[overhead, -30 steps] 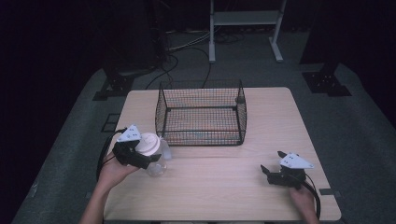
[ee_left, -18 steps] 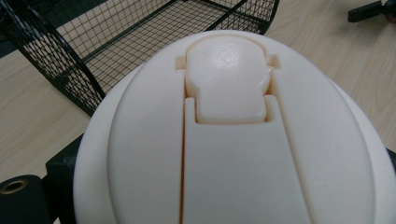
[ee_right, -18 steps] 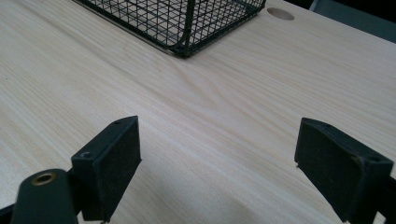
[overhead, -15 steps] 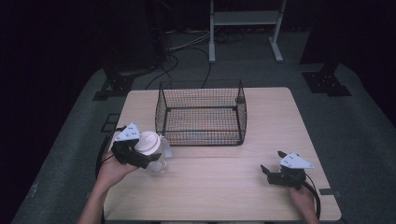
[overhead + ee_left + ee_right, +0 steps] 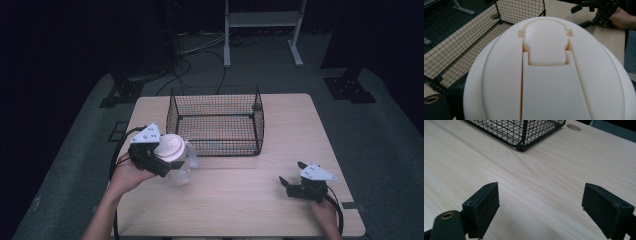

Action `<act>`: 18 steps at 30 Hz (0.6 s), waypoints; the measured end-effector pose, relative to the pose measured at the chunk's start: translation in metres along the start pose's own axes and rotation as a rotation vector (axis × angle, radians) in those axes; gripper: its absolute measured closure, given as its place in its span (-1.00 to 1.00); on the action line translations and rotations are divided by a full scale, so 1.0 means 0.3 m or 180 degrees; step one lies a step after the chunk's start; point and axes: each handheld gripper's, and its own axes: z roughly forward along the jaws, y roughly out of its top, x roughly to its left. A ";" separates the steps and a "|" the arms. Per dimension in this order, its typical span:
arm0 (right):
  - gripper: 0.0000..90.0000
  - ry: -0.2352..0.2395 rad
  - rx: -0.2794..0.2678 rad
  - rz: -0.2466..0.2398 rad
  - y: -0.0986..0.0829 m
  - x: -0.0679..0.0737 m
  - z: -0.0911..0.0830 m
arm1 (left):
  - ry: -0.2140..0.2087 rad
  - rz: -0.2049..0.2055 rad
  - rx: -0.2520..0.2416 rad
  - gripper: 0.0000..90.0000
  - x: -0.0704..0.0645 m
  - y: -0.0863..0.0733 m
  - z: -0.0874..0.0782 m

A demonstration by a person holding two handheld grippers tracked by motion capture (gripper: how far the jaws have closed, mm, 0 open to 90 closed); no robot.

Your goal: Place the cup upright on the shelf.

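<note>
A clear plastic jar (image 5: 181,172) with a cream flip-top lid (image 5: 170,146) is held tilted above the table's left side, my left gripper (image 5: 162,159) shut on it. In the left gripper view the lid (image 5: 549,75) looms close and hides most of the jaws. The black wire basket (image 5: 215,120) stands at the table's middle back, just right of the jar. At the front right my right gripper (image 5: 292,181) rests on the table, open with nothing between its fingers. From the right gripper view, that gripper (image 5: 541,207) faces bare wood, with the basket's corner (image 5: 524,130) ahead.
The light wooden table (image 5: 240,200) has a round cable hole (image 5: 574,127) near the basket. A person's hands hold both grippers from the front edge. Cables and stand feet lie on the dark floor beyond the table.
My left gripper has lifted the jar a little and carried it right, toward the basket. The right gripper has stayed put.
</note>
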 end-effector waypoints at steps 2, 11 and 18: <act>-0.70 0.0001 -0.0001 0.0001 0.000 0.000 0.000 | -0.0010 0.0032 0.0019 -0.89 -0.001 0.013 0.003; -0.70 0.0006 -0.0012 0.0001 0.000 0.000 0.000 | -0.0152 0.0201 0.0076 -0.89 -0.002 0.137 0.036; -0.70 0.0008 -0.0010 0.0002 0.000 -0.002 0.000 | -0.0236 0.0345 0.0143 -0.89 0.005 0.241 0.067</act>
